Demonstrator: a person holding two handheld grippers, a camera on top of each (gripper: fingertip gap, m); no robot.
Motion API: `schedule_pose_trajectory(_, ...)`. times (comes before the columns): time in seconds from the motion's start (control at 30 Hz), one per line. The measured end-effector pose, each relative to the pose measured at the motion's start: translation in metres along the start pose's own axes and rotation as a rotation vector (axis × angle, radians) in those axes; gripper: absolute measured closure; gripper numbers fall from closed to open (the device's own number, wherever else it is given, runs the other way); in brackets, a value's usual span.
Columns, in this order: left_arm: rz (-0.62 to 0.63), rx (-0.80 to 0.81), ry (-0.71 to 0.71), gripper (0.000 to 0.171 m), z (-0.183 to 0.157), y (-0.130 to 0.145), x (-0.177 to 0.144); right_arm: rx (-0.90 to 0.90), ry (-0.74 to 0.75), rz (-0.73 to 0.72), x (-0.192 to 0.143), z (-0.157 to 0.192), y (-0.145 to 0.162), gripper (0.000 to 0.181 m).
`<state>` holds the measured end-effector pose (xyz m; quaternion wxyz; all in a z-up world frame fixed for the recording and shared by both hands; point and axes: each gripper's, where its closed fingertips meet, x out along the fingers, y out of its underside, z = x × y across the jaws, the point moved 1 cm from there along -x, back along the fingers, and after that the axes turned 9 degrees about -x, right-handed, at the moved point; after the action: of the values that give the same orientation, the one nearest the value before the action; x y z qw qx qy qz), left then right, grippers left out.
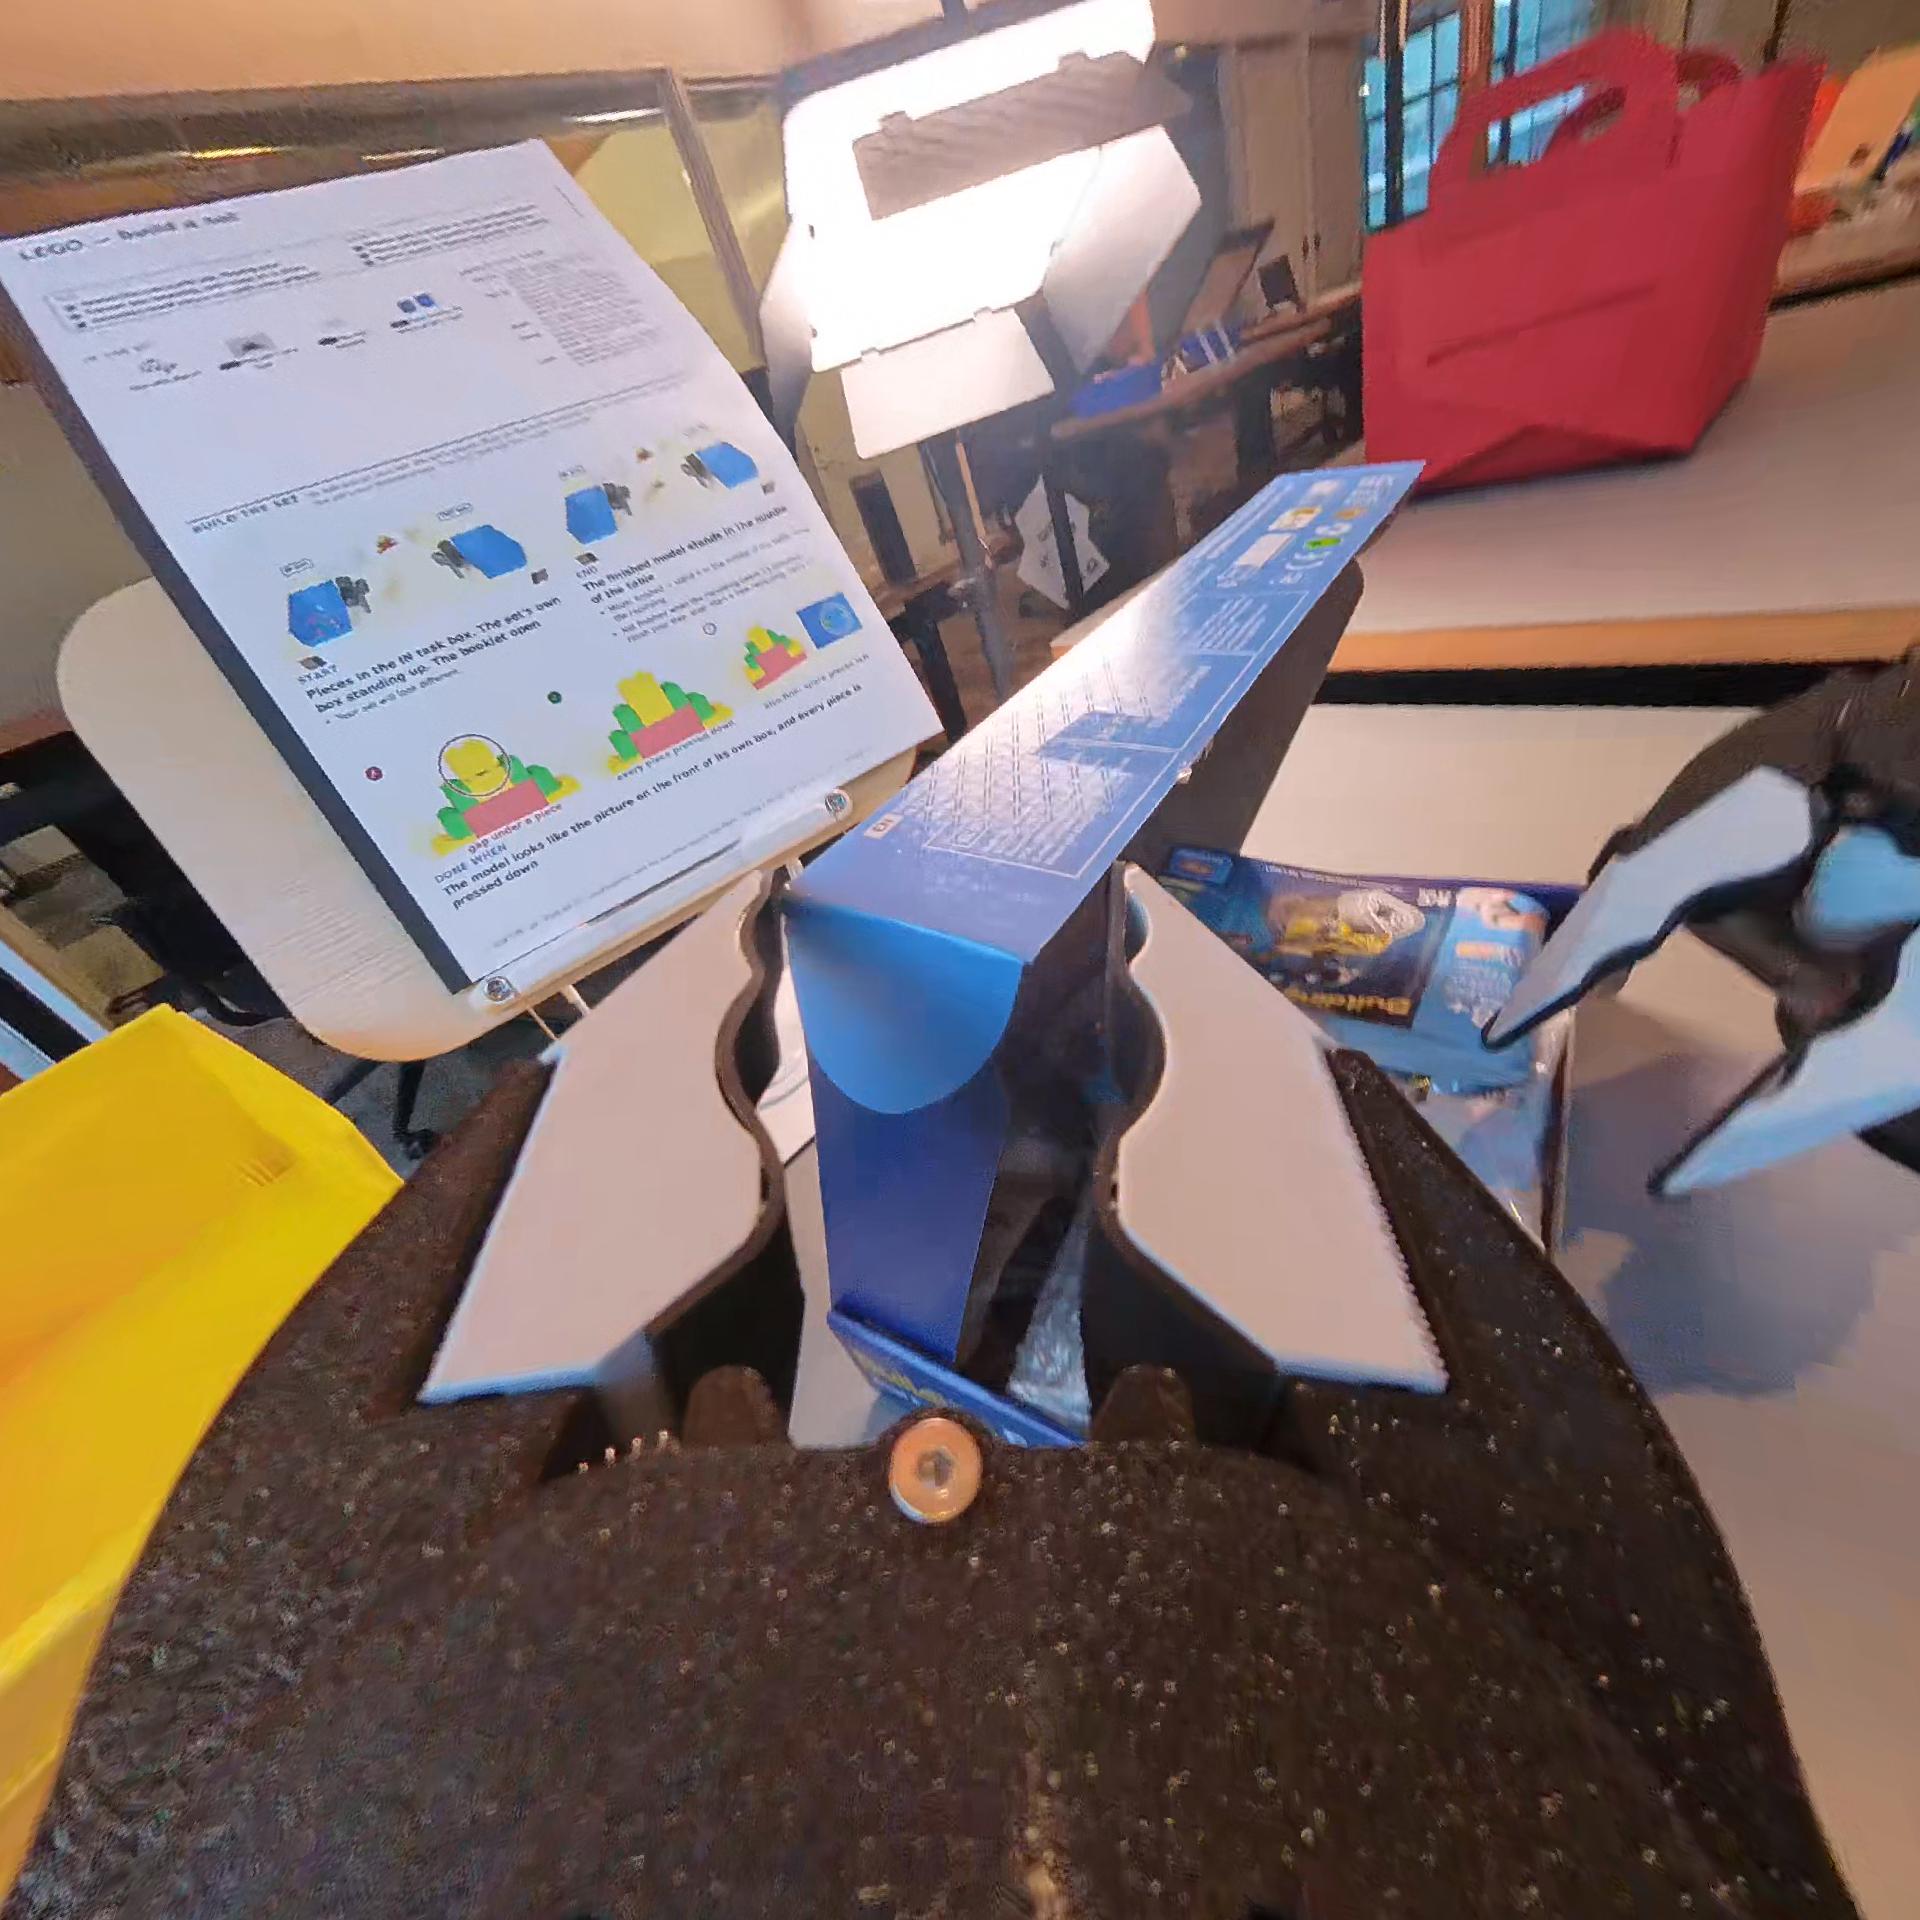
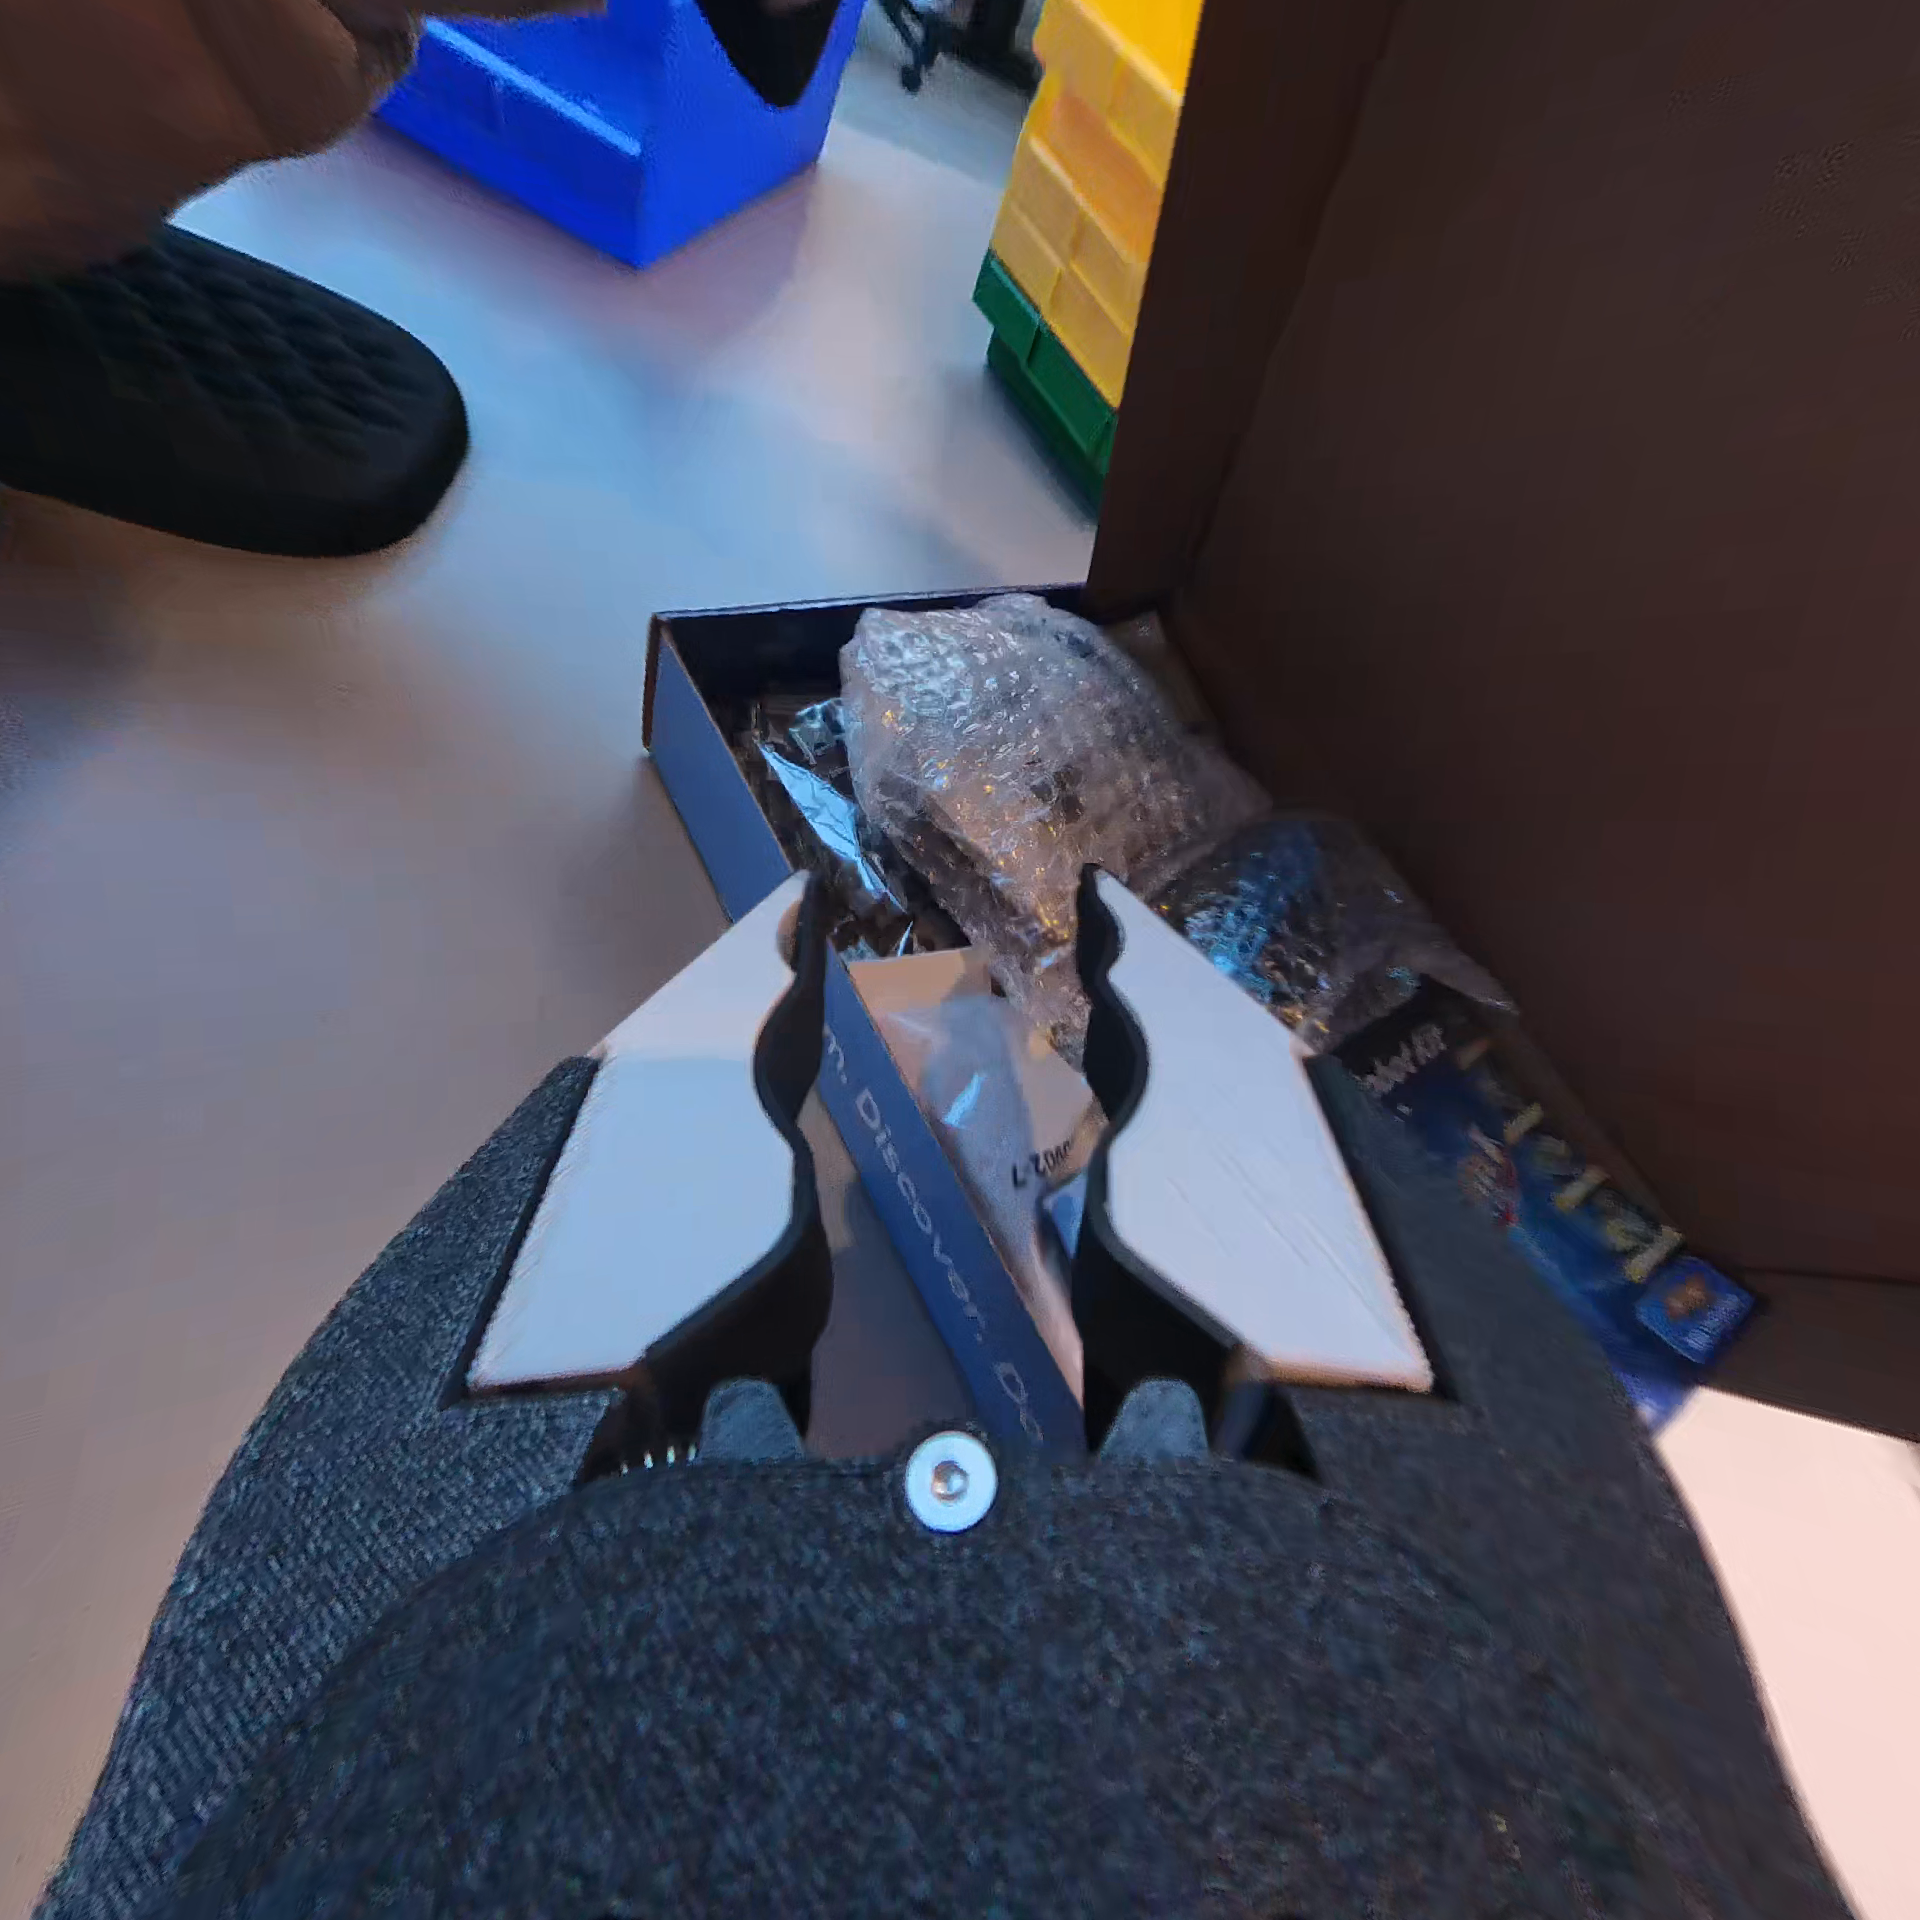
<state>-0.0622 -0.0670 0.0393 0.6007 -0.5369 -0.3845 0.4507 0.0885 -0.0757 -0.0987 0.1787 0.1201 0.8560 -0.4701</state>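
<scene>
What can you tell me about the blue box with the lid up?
The blue box is thin printed cardboard, lying flat on the pale table with its lid swung up and the brown inside showing. Inside lie bubble-wrapped bundles, a booklet and a small clear bag. The left gripper straddles the raised lid's edge, its fingers apart. The right gripper hangs open over the near wall.
</scene>
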Motion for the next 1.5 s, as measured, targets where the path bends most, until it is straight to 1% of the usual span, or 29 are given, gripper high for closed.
schedule_pose_trajectory(0.07,-0.029,-0.03,-0.015,0.113,0.013,-0.006,0.008,0.058,-0.044,0.039,0.026,-0.003,0.001,0.117)
schedule_pose_trajectory(0.1,-0.035,-0.022,-0.029,0.125,0.02,-0.006,0.013,0.078,-0.068,0.067,0.038,-0.004,0.002,0.108)
schedule_pose_trajectory(0.13,-0.039,-0.008,-0.027,0.125,0.024,-0.006,0.018,0.076,-0.073,0.093,0.05,-0.006,0.003,0.102)
schedule_pose_trajectory(0.2,-0.033,-0.004,-0.042,0.116,0.033,-0.001,0.031,-0.005,-0.061,0.149,0.07,-0.014,0.005,0.101)
schedule_pose_trajectory(0.27,-0.024,-0.004,-0.049,0.118,0.039,0.008,0.043,-0.083,-0.096,0.235,0.084,-0.016,0.014,0.098)
schedule_pose_trajectory(0.3,-0.024,-0.011,-0.043,0.122,0.041,0.013,0.048,-0.1,-0.128,0.249,0.088,-0.015,0.014,0.103)
schedule_pose_trajectory(0.37,-0.081,-0.04,-0.024,0.13,0.044,0.01,0.052,-0.143,-0.157,0.267,0.09,-0.016,0.013,0.106)
schedule_pose_trajectory(0.4,-0.093,-0.053,-0.028,0.132,0.049,0.008,0.054,-0.173,-0.174,0.28,0.089,-0.016,0.014,0.109)
schedule_pose_trajectory(0.47,-0.095,-0.09,-0.021,0.134,0.059,0.004,0.059,-0.238,-0.219,0.302,0.086,-0.014,0.014,0.116)
schedule_pose_trajectory(0.6,-0.066,-0.195,0.045,0.135,0.074,0.002,0.066,-0.356,-0.305,0.34,0.082,-0.012,0.014,0.115)
schedule_pose_trajectory(0.63,-0.075,-0.214,0.06,0.136,0.077,0.002,0.066,-0.388,-0.318,0.348,0.082,-0.012,0.013,0.115)
schedule_pose_trajectory(0.73,-0.159,-0.248,0.123,0.136,0.073,-0.001,0.061,-0.446,-0.35,0.376,0.083,-0.011,0.014,0.109)
schedule_pose_trajectory(0.77,-0.172,-0.245,0.138,0.136,0.072,-0.002,0.06,-0.456,-0.367,0.402,0.085,-0.011,0.018,0.099)
schedule_pose_trajectory(0.8,-0.17,-0.235,0.141,0.136,0.071,-0.002,0.06,-0.479,-0.376,0.448,0.087,-0.013,0.027,0.09)
schedule_pose_trajectory(0.87,-0.149,-0.21,0.143,0.136,0.068,0.0,0.06,-0.48,-0.381,0.44,0.095,-0.014,0.03,0.086)
schedule_pose_trajectory(0.9,-0.133,-0.189,0.135,0.135,0.067,0.002,0.06,-0.469,-0.376,0.425,0.097,-0.016,0.028,0.09)
schedule_pose_trajectory(0.97,-0.118,-0.152,0.131,0.135,0.065,0.004,0.06,-0.413,-0.373,0.382,0.096,-0.023,0.023,0.109)
schedule_pose_trajectory(1.0,-0.116,-0.149,0.138,0.135,0.065,0.005,0.059,-0.378,-0.389,0.362,0.094,-0.024,0.022,0.112)
schedule_pose_trajectory(1.1,-0.12,-0.165,0.15,0.137,0.067,0.005,0.058,-0.252,-0.427,0.296,0.091,-0.031,0.02,0.114)
schedule_pose_trajectory(1.2,-0.13,-0.188,0.169,0.136,0.066,0.005,0.057,-0.071,-0.483,0.184,0.08,-0.041,0.005,0.128)
schedule_pose_trajectory(1.33,-0.129,-0.179,0.166,0.135,0.065,0.005,0.057,0.113,-0.538,0.108,0.071,-0.051,0.0,0.13)
schedule_pose_trajectory(1.43,-0.114,-0.166,0.161,0.135,0.065,0.006,0.057,0.308,-0.595,-0.037,0.063,-0.057,-0.015,0.133)
schedule_pose_trajectory(1.5,-0.088,-0.148,0.164,0.132,0.062,0.006,0.056,0.444,-0.596,-0.137,0.058,-0.065,-0.022,0.134)
